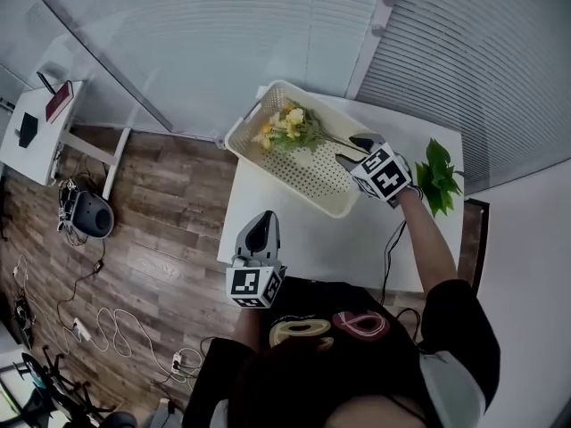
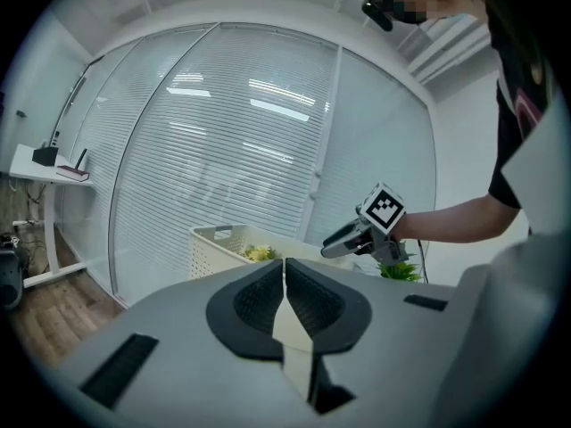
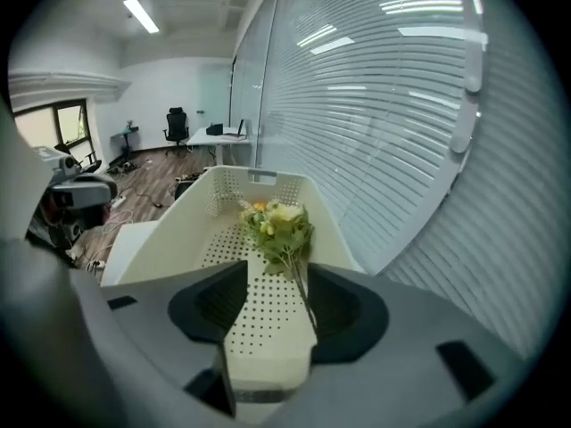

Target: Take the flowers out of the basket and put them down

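1 flower bunch in 1 basket; seemingly 1 leafy sprig outside.

No text, label or number is readable

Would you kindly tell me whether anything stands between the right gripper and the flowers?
Nothing visible does. The right gripper hangs open over the basket, and the flowers lie uncovered on its floor, their stem running between the jaws in the right gripper view.
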